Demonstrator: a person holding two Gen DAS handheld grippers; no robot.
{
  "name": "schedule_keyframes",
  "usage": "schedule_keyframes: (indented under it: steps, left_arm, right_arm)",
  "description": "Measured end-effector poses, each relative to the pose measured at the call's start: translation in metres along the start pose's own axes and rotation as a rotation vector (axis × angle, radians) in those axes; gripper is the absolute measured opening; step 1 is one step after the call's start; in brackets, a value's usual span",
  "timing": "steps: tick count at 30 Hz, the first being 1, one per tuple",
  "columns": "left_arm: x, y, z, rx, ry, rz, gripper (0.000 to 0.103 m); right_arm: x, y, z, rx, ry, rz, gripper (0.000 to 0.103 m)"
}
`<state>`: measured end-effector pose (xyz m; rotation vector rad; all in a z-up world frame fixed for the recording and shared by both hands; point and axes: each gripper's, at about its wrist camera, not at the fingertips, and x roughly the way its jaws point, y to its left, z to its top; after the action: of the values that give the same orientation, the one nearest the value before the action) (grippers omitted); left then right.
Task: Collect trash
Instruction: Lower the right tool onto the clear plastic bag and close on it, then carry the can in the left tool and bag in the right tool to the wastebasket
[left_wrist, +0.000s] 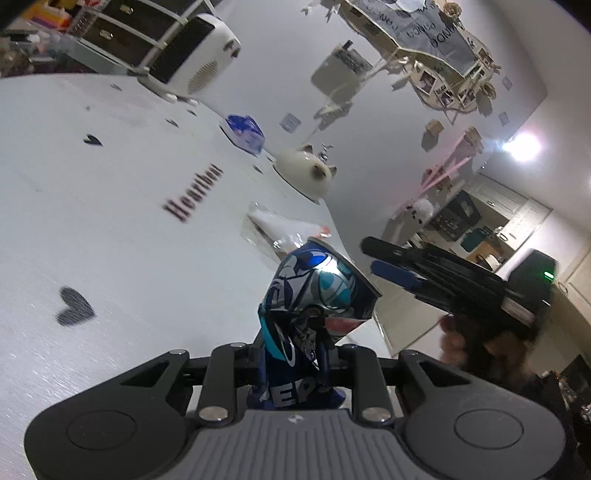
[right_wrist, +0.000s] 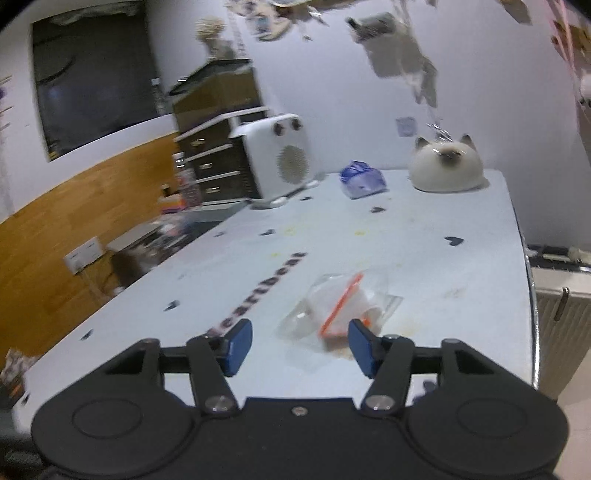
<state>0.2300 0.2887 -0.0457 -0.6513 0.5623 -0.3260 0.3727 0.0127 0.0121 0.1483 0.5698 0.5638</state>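
A crushed blue soda can (left_wrist: 317, 291) sticks up between the jaws of my left gripper (left_wrist: 295, 356), which is shut on it just above the white table (left_wrist: 110, 240). A clear plastic zip bag (right_wrist: 343, 302) with an orange strip lies on the table near its right edge, also visible past the can as the zip bag (left_wrist: 280, 229). My right gripper (right_wrist: 300, 345) stands open just short of that bag, with nothing between its blue pads. In the left wrist view the right gripper (left_wrist: 373, 256) hovers to the right of the can, held by a hand.
At the back of the table stand a white fan heater (right_wrist: 277, 158), a crumpled blue packet (right_wrist: 362, 181) and a white cat-shaped ornament (right_wrist: 445, 166). The table's right edge drops off beside a radiator (right_wrist: 561, 325). Dark drawers (right_wrist: 218, 162) stand behind the heater.
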Motion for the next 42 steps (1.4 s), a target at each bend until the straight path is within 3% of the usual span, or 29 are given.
schedule_keyframes:
  steps: [7, 12, 16, 18, 19, 25, 36, 42]
  left_arm:
    - [-0.002, 0.0, 0.001, 0.02, -0.016, 0.026, 0.026]
    - [-0.003, -0.003, 0.0, 0.041, -0.025, 0.04, 0.026]
    - [-0.002, -0.011, -0.004, 0.096, -0.034, 0.048, 0.026]
    - [-0.002, -0.012, -0.004, 0.102, -0.036, 0.051, 0.026]
    - [-0.003, -0.012, -0.005, 0.1, -0.037, 0.053, 0.026]
    - [-0.006, -0.01, -0.003, 0.088, -0.06, 0.085, 0.026]
    - [-0.019, -0.028, -0.005, 0.112, -0.103, 0.107, 0.026]
    - [-0.028, -0.064, -0.02, 0.209, -0.14, 0.135, 0.026]
  right_arm:
    - [0.059, -0.034, 0.007, 0.161, 0.021, -0.027, 0.049]
    - [0.087, -0.039, 0.005, 0.19, 0.05, 0.021, 0.048]
    - [0.103, -0.034, 0.001, 0.219, 0.075, 0.063, 0.031]
    - [0.107, -0.027, -0.001, 0.199, 0.09, 0.052, 0.017]
    - [0.107, -0.024, -0.002, 0.184, 0.092, 0.034, 0.016]
    - [0.08, -0.02, -0.006, 0.196, 0.057, -0.011, 0.006]
    - [-0.015, 0.017, -0.049, 0.028, 0.078, -0.061, 0.005]
    - [-0.076, 0.029, -0.074, -0.016, 0.058, -0.082, 0.005]
